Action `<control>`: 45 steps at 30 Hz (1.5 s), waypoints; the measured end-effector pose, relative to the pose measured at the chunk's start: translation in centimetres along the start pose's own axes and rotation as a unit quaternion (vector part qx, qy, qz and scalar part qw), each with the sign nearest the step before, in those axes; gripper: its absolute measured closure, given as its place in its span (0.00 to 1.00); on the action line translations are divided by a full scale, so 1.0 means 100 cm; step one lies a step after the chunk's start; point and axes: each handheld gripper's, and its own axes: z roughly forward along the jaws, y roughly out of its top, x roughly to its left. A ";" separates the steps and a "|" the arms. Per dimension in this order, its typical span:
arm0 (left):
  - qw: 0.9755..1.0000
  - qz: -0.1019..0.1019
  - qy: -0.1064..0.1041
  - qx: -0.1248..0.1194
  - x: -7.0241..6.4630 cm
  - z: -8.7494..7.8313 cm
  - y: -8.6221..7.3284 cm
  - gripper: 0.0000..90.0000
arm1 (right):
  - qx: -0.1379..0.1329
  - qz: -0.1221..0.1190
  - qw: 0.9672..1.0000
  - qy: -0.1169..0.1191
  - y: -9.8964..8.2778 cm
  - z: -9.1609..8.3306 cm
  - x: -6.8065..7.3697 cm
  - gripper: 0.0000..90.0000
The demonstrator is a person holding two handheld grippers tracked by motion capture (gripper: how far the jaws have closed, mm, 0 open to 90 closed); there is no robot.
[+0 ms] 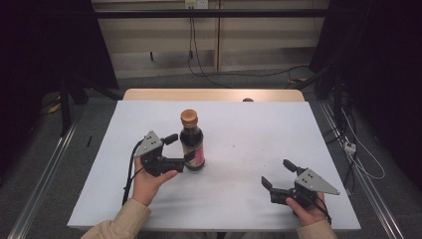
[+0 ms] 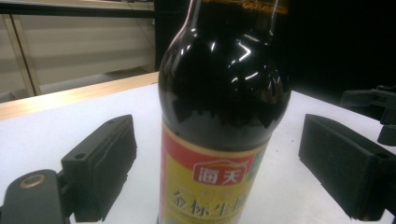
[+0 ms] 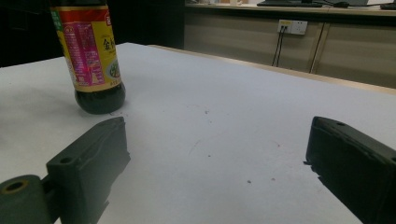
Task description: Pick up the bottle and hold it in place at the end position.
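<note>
1. Nearest the person, at the right front of the white table point(image 1: 239, 199), the right gripper point(image 1: 279, 175) is held low in the right hand point(image 1: 309, 209), its jaws spread wide with nothing but bare tabletop between them; the right gripper view confirms the gap.
2. The left hand point(image 1: 149, 183) comes in from the bottom left and holds the left gripper point(image 1: 181, 148) toward the middle of the table.
3. The left gripper's jaws stand apart, one on each side of the dark sauce bottle point(image 1: 191, 141). In the left gripper view the bottle point(image 2: 224, 116) sits between the two pads with clear table showing on both sides, so neither pad touches it.
4. The bottle stands upright near the table's centre, orange cap on top, red-and-yellow label on its lower body. From the right gripper view it point(image 3: 91, 56) stands well beyond the left-hand jaw.
5. Farthest off, the table's wooden far edge point(image 1: 214, 94) and cables on the floor point(image 1: 239, 73).
</note>
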 end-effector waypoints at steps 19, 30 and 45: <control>0.999 0.024 0.019 0.007 -0.010 0.032 0.004 0.19 | 0.002 -0.001 1.000 0.000 0.000 0.000 0.000 0.06; 0.999 0.032 0.032 0.007 -0.008 0.036 0.004 0.29 | 0.002 -0.001 1.000 0.001 0.000 0.000 0.000 0.06; 0.999 0.041 0.029 0.004 -0.007 0.039 0.004 0.31 | 0.003 0.000 1.000 0.001 0.000 0.000 0.000 0.06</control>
